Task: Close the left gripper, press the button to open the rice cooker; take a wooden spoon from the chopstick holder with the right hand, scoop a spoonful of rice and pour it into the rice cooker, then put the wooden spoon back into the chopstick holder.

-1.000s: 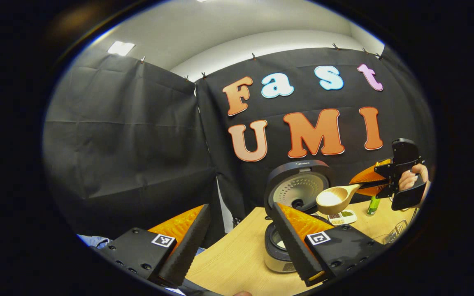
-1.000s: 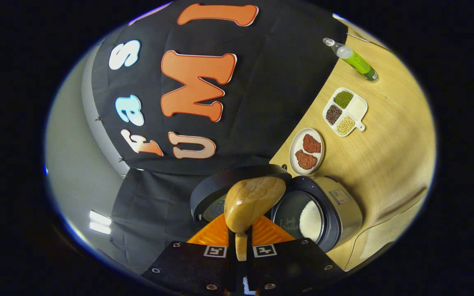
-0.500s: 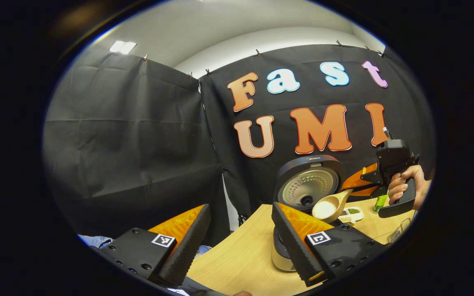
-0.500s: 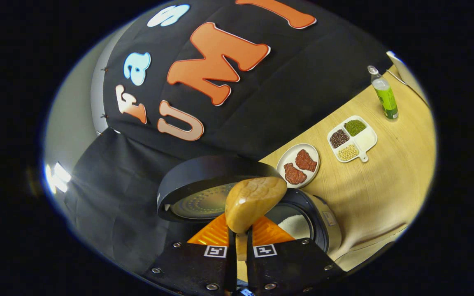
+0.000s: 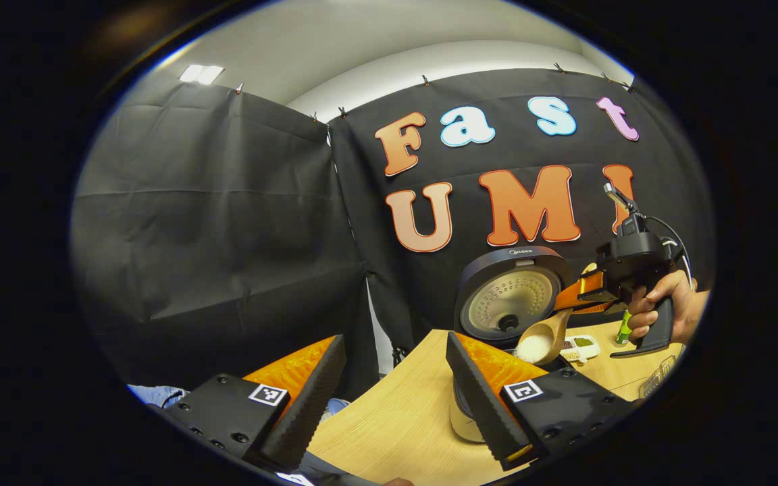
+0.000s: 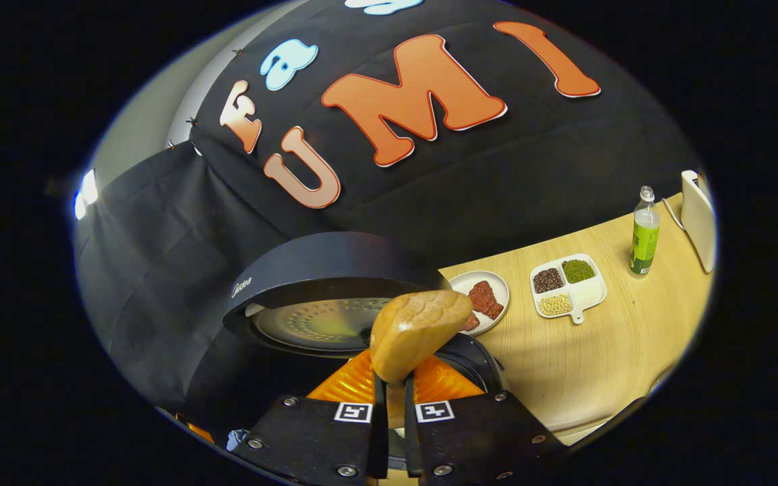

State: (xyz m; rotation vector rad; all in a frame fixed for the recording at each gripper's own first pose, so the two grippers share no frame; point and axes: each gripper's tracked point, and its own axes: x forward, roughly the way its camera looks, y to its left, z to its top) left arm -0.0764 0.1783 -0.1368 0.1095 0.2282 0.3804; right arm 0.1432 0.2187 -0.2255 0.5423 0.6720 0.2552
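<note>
The rice cooker (image 5: 507,297) stands on the wooden table (image 5: 396,418) with its lid up; its body is partly hidden behind a finger (image 5: 483,398) of my left gripper (image 5: 396,405), which is open and holds nothing. My right gripper (image 5: 591,293), held by a hand (image 5: 659,304), is shut on the handle of the wooden spoon (image 5: 537,344). The spoon's bowl holds white rice and is tipped just over the cooker's opening. In the right gripper view the back of the wooden spoon (image 6: 419,331) sits above my right gripper (image 6: 389,405), with the cooker lid (image 6: 321,283) behind it.
A plate of meat slices (image 6: 480,297), a divided dish of beans (image 6: 568,287) and a green bottle (image 6: 644,233) stand on the table (image 6: 605,358) right of the cooker. A white appliance (image 6: 696,219) sits at the far right edge.
My right gripper has come down and rolled, bringing the loaded spoon lower and tilting it over the cooker. My left gripper has stayed open, drifting only slightly.
</note>
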